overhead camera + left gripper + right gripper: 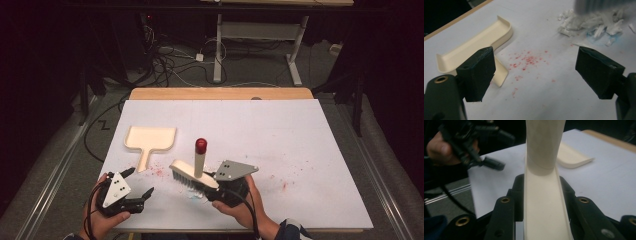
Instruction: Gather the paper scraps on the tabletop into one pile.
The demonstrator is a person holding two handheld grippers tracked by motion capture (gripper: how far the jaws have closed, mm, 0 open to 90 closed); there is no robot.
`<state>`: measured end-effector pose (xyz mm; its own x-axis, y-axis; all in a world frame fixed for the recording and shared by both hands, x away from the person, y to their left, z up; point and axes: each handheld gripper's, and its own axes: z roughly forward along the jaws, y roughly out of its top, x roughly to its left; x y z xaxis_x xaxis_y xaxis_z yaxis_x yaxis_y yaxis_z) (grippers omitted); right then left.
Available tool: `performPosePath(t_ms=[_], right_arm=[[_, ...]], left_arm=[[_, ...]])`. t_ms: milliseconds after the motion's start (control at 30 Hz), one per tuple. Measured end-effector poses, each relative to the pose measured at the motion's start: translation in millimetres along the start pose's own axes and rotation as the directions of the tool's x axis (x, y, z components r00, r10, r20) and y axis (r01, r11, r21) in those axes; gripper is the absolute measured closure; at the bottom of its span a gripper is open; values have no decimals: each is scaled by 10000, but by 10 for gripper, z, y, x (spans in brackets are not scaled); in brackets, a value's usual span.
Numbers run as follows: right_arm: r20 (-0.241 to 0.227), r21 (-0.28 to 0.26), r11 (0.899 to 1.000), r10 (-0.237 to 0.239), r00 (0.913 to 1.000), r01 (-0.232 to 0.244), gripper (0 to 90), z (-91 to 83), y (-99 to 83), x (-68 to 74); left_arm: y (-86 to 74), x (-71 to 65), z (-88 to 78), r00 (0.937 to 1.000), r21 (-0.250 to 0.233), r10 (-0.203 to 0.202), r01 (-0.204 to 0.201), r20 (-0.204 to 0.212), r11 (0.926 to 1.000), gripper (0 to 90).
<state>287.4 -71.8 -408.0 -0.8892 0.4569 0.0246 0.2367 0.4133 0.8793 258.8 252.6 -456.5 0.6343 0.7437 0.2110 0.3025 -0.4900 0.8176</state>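
1. The right gripper (216,184) has its jaws clamped on the brush (192,173) back; stiff, light plastic, best held there.
2. The left gripper (141,185), jaws wide and empty, is near the dustpan (150,138).
3. The pan's handle looks slippery, perhaps.

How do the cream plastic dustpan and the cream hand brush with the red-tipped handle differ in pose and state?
The cream plastic dustpan lies flat on the white table sheet, untouched; the cream hand brush is clamped in the right gripper, bristles down. The dustpan's short handle lies level, pointing at the open left gripper; the brush's red-tipped handle stands up. Both share the same cream plastic.
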Motion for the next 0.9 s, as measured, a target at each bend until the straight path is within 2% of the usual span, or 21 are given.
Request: performPosePath(t_ms=[67,100,167,300,367,467,533,600,700,900], right_arm=[[-361,251,9996,100,9993,-91,678,92,-48,55],[-401,368,9993,59,9992,-44,678,129,-72,75],[-495,618,9981,34,9988,-3,678,194,-124,100],[-430,966,9953,84,9990,-43,678,280,-228,109],[-225,1063,9942,-133,9997,156,678,303,-270,97],[156,1102,9935,-302,9994,283,678,266,-276,22],[635,1090,9935,-407,9972,336,678,227,-284,-58],[915,1071,9942,-169,9957,70,678,186,-286,-167],[891,918,9956,119,9960,-201,678,137,-270,-254],[655,834,9965,-116,9978,61,678,31,-189,-223]], left_arm=[[6,-19,10,9999,29,103,-103,39,9999,158],[12,-24,19,9995,-1,322,-322,14,9995,158],[14,-40,34,9991,73,422,-423,106,9991,158],[17,-48,49,9987,131,484,-487,183,9987,158],[21,-61,60,9981,170,557,-561,249,9983,158],[23,-89,84,9973,221,624,-633,381,9978,158],[23,-108,99,9965,259,695,-707,472,9972,158],[22,-135,121,9957,381,632,-659,678,9971,158],[33,-184,164,9928,510,850,-895,845,9947,158],[40,-238,208,9893,648,1017,-1088,1046,9919,158]])
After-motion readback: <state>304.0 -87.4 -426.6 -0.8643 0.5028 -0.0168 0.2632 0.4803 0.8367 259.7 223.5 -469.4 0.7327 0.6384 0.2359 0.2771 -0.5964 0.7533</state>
